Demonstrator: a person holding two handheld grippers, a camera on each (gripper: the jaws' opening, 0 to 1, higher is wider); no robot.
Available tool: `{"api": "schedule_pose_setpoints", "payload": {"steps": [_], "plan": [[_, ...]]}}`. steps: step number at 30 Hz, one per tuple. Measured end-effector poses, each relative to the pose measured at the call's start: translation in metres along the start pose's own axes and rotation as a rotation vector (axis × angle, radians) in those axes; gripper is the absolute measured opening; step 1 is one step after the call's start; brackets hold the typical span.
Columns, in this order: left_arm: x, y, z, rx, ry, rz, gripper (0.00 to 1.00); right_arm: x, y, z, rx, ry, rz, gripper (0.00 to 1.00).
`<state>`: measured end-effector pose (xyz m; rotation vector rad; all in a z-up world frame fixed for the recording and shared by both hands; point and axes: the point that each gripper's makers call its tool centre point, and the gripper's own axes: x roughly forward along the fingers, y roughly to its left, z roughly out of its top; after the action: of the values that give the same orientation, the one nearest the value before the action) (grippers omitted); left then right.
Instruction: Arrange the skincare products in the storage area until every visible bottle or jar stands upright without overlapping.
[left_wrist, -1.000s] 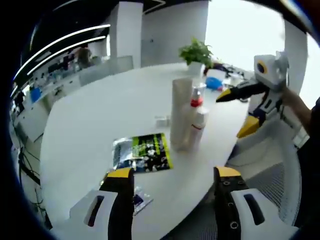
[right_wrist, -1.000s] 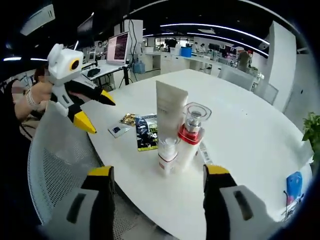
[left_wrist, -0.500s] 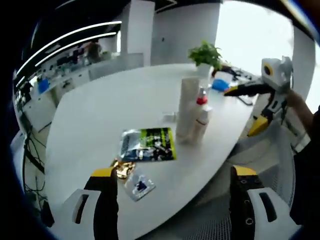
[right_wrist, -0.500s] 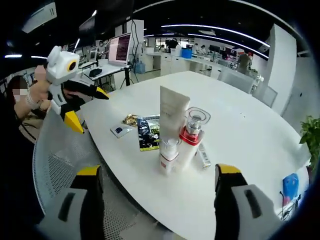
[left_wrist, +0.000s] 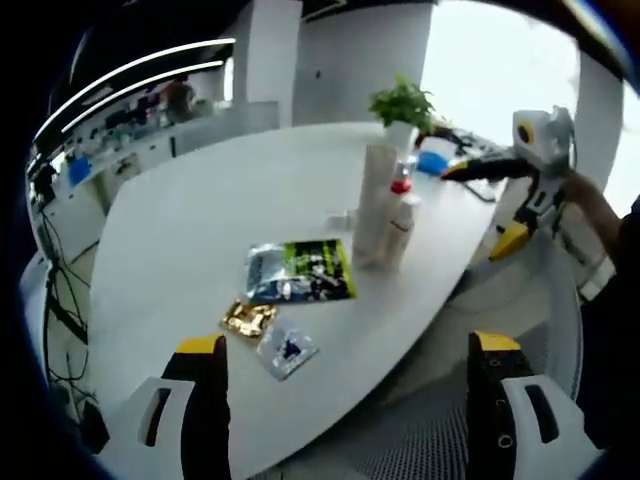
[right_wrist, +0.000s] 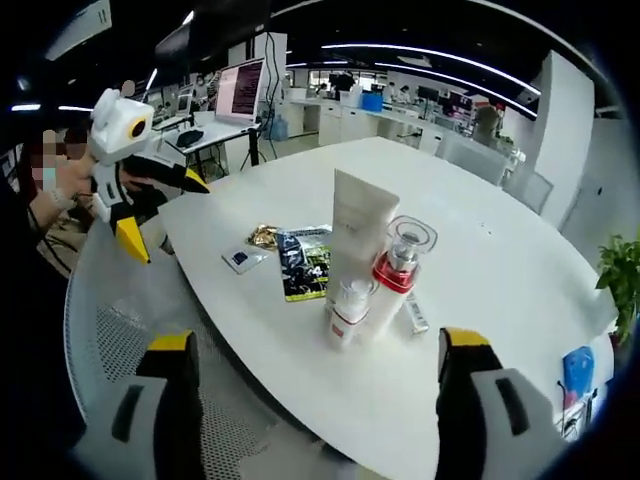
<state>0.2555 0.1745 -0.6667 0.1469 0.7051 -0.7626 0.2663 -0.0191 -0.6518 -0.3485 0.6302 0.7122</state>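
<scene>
Three skincare items stand upright in a tight cluster on the white table (right_wrist: 500, 270): a tall white tube (right_wrist: 361, 228), a clear-capped bottle with a red collar (right_wrist: 394, 280) and a small white bottle (right_wrist: 349, 312). In the left gripper view the same tube (left_wrist: 374, 205) and red-topped bottle (left_wrist: 400, 222) stand mid-table. My left gripper (left_wrist: 345, 420) is open, well back from the table edge, and appears in the right gripper view as a white and yellow gripper (right_wrist: 135, 185) held in a hand. My right gripper (right_wrist: 310, 410) is open and empty, seen from the left as a gripper (left_wrist: 505, 195) beyond the cluster.
Flat sachets lie on the table: a green and black packet (left_wrist: 298, 272), a gold one (left_wrist: 247, 319) and a small clear one (left_wrist: 286, 350). A small tube (right_wrist: 415, 315) lies behind the bottles. A potted plant (left_wrist: 400, 105) stands at the far edge. A mesh chair (right_wrist: 120, 330) sits below the table.
Both cameras have pulled back from the table, so the products look smaller and more floor shows. The products and sachets have not moved.
</scene>
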Motion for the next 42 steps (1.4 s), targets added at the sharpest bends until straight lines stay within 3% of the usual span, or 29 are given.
{"api": "schedule_pose_setpoints", "payload": {"steps": [8, 17, 22, 27, 29, 34, 38, 40, 42], "plan": [[-0.008, 0.014, -0.001, 0.018, 0.0, -0.054, 0.97, 0.005, 0.004, -0.001, 0.103, 0.011, -0.048, 1.0], [0.001, 0.027, 0.0, 0.063, -0.007, -0.113, 0.97, 0.004, -0.006, -0.006, 0.106, 0.035, -0.112, 1.0], [0.0, 0.031, -0.008, 0.071, 0.028, -0.132, 0.97, 0.009, -0.013, -0.008, 0.09, 0.056, -0.124, 1.0], [0.001, 0.045, -0.011, 0.073, 0.044, -0.143, 0.97, 0.014, -0.027, -0.014, 0.083, 0.098, -0.139, 0.99], [0.0, 0.048, -0.011, 0.071, 0.043, -0.142, 0.97, 0.014, -0.032, -0.017, 0.085, 0.12, -0.135, 0.95], [0.0, 0.035, -0.011, 0.057, 0.039, -0.158, 0.97, 0.016, -0.049, -0.025, 0.099, 0.168, -0.133, 0.83], [0.002, 0.03, -0.009, 0.037, 0.03, -0.188, 0.97, 0.017, -0.071, -0.031, 0.1, 0.172, -0.139, 0.8], [0.003, 0.026, -0.007, 0.031, 0.028, -0.177, 0.97, 0.016, -0.083, -0.038, 0.077, 0.207, -0.145, 0.78], [0.002, 0.025, -0.004, 0.028, 0.028, -0.158, 0.97, 0.017, -0.098, -0.038, 0.083, 0.195, -0.165, 0.76]]}}
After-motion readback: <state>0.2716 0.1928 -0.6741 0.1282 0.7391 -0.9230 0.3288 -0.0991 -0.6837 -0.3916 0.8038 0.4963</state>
